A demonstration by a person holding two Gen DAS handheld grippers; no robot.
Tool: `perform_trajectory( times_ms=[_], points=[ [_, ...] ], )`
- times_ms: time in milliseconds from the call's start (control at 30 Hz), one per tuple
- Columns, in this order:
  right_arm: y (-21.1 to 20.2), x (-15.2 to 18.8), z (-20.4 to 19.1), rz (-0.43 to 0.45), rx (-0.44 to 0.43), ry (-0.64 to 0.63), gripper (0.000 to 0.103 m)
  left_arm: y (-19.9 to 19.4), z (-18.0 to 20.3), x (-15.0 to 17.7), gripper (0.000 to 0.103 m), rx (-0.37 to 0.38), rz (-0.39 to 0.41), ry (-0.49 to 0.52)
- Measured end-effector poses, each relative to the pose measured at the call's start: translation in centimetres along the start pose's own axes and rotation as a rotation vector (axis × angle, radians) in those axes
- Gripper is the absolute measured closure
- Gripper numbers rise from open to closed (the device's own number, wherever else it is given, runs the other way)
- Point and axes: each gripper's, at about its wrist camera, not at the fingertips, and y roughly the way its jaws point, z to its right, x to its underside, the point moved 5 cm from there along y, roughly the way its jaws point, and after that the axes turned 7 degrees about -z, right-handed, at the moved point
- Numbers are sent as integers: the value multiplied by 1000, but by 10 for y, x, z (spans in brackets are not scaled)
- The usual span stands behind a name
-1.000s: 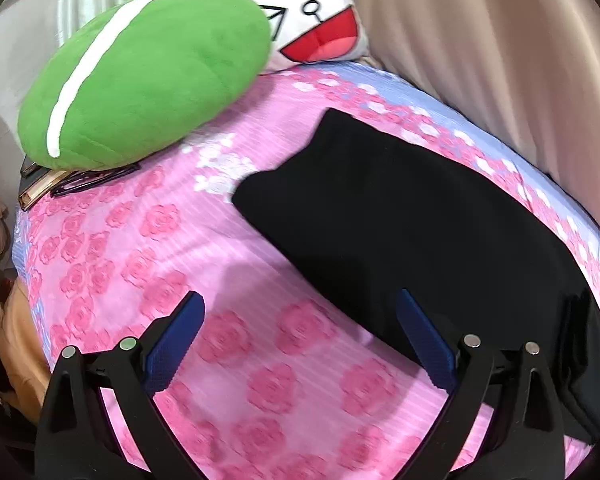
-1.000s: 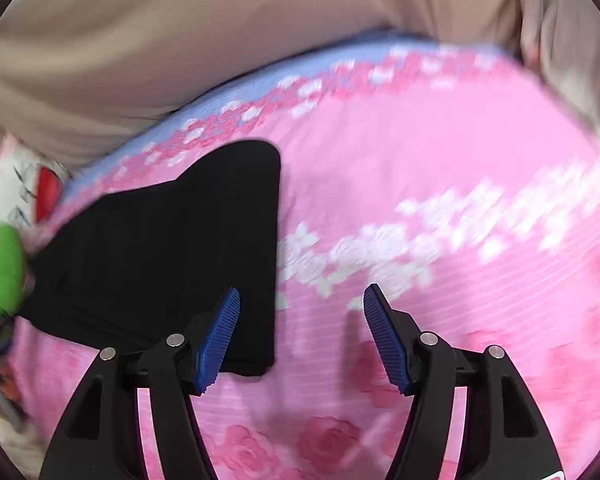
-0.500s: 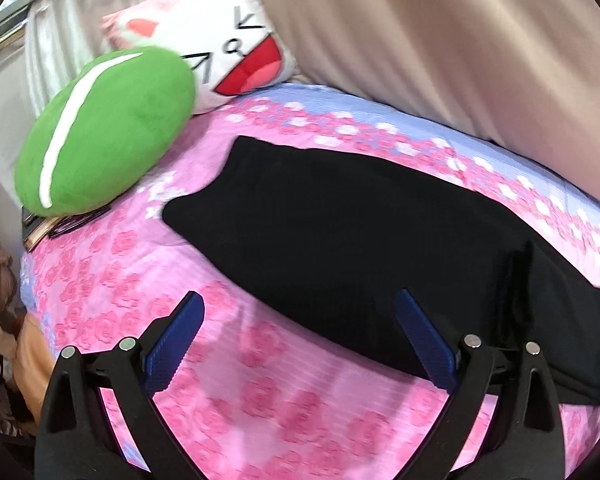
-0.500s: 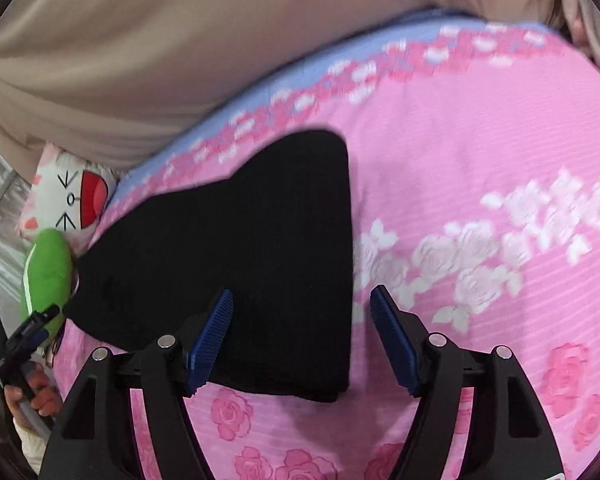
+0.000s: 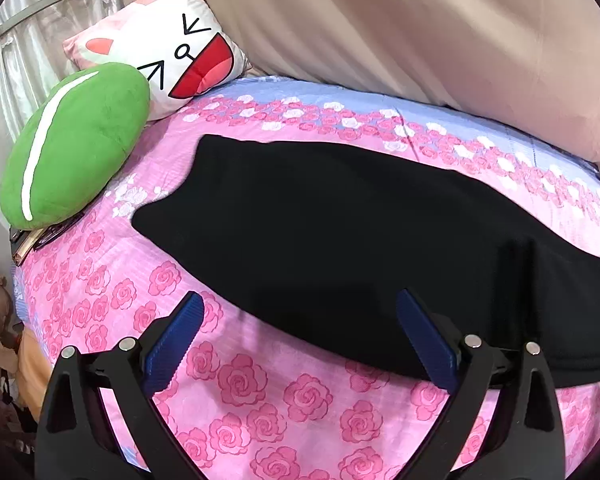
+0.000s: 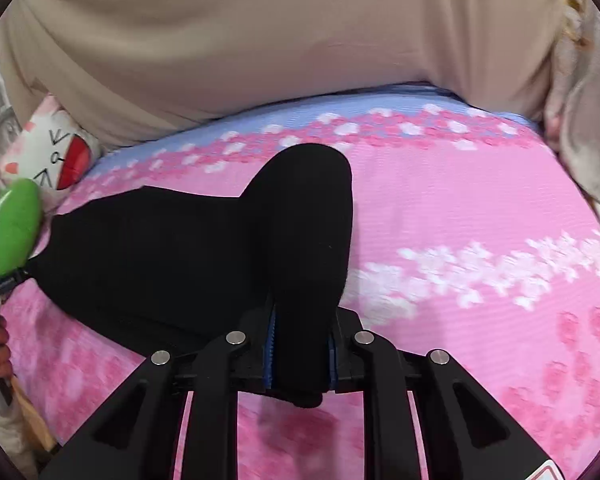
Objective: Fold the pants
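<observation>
The right gripper (image 6: 300, 354) jaws have just been closing and now pinch one end of the black pants (image 5: 340, 240), lifting it off the bed (image 5: 260, 392). The left gripper (image 5: 300, 340) jaws stand wide apart above the pants' near edge, touching nothing.

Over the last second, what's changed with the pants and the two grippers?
The right gripper has just closed on the near end of the black pants and that end now stands bunched up off the bedsheet. The left gripper has swung so more of the pants shows in its view; it is open as before, holding nothing. The pillows haven't moved.
</observation>
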Motion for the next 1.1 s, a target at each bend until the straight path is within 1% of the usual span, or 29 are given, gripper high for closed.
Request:
perform_trajectory(
  times_ms=[67, 167, 233, 267, 300, 333, 367, 400, 433, 467, 500, 567, 667, 700, 767, 833, 867, 900, 933, 1000, 1033, 1100],
  points=[
    [-6, 8, 27, -10, 2, 50, 87, 3, 1, 3, 8, -8, -9, 5],
    [-23, 23, 76, -16, 87, 127, 85, 5, 8, 7, 8, -20, -13, 31],
    [-26, 29, 95, -18, 105, 175, 81, 6, 13, 9, 8, -23, -13, 44],
    [-24, 33, 99, -44, 123, 183, 76, 8, 17, 11, 8, -17, -17, 49],
    [-25, 35, 100, -50, 171, 178, 74, 10, 20, 12, 8, -9, -23, 53],
    [-30, 33, 96, -26, 253, 168, 72, 12, 24, 13, 8, -4, -31, 56],
    [-37, 31, 92, 10, 307, 148, 70, 14, 27, 14, 8, 1, -36, 58],
    [-50, 27, 78, 70, 355, 117, 66, 14, 29, 14, 8, 6, -38, 62],
    [-60, 22, 63, 113, 357, 97, 61, 14, 31, 15, 8, 11, -39, 67],
    [-66, 17, 41, 148, 311, 67, 49, 15, 34, 16, 8, 12, -38, 73],
    [-65, 14, 19, 155, 260, 28, 43, 15, 35, 16, 8, 16, -37, 77],
    [-48, 14, -25, 121, 177, -75, 41, 17, 36, 18, 8, 26, -44, 77],
    [-8, 16, -82, 38, 32, -159, 41, 17, 31, 20, 8, 35, -48, 70],
    [3, 17, -93, 17, 14, -182, 41, 17, 28, 21, 8, 39, -48, 65],
    [25, 17, -109, -13, 20, -223, 37, 18, 20, 22, 8, 43, -50, 57],
    [54, 15, -112, -48, 94, -242, 37, 22, 11, 21, 8, 38, -55, 48],
    [62, 13, -111, -57, 137, -238, 37, 23, 8, 21, 8, 39, -57, 43],
    [71, 12, -107, -56, 137, -222, 40, 24, 2, 20, 8, 42, -56, 35],
    [73, 11, -103, -44, 115, -201, 47, 26, -4, 20, 8, 48, -56, 27],
    [71, 1, -101, -58, 81, -154, 91, 30, -13, 20, 8, 61, -59, 11],
    [69, -3, -106, -56, 87, -138, 91, 33, -18, 19, 8, 66, -63, -1],
    [57, -14, -119, -26, 55, -130, 91, 42, -28, 18, 8, 93, -78, -32]
  ],
)
